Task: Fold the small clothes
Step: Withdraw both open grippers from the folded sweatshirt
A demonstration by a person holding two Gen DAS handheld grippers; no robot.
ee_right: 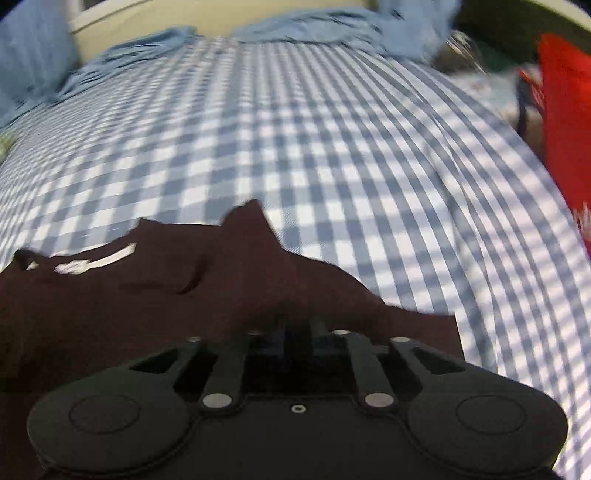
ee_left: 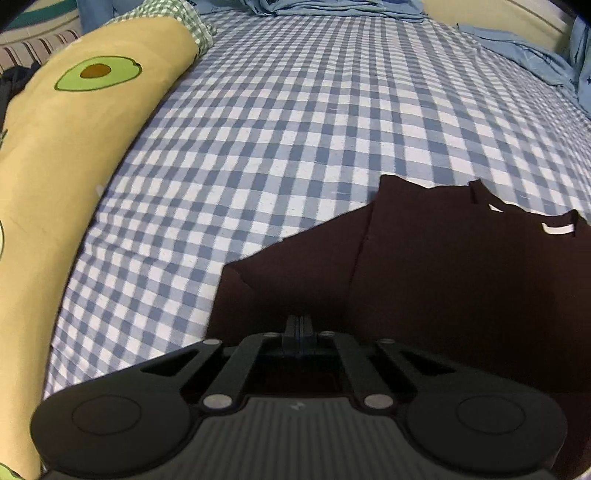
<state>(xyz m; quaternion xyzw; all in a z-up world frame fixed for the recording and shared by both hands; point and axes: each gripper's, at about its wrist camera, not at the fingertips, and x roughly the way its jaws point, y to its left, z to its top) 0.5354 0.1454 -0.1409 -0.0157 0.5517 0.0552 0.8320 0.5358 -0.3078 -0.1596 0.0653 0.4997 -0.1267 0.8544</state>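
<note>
No brand name or readable writing shows anywhere; the only label is a small white fabric tab [ee_left: 557, 229] sewn at the neck edge of the dark maroon knit garment [ee_left: 443, 266], and it looks blank from the left wrist view, smeared by blur from the right.

The dark maroon knit garment lies spread on the blue-and-white gingham bed sheet [ee_left: 295, 129], with its jagged upper edge and neck opening on the far side from both tools. The left tool [ee_left: 299, 328] points down onto the garment's near left part, its two black fingers pressed fully together; they meet right at the cloth, and a pinch of fabric between them cannot be made out. The right tool [ee_right: 297, 332] points down onto the garment's near right part, next to its right edge; its fingers stand narrowly apart over the dark cloth, and blur hides whether they clamp any of it.

Left of the garment, along the bed's edge, lies a long tan cushion printed with a green avocado [ee_left: 74, 122], smooth and rounded. Beyond the garment, at the head of the bed, lies crumpled plain light-blue bedding [ee_left: 332, 9]. Off the garment's right side, past the sheet's edge, hangs a bright red cloth [ee_right: 569, 129].
</note>
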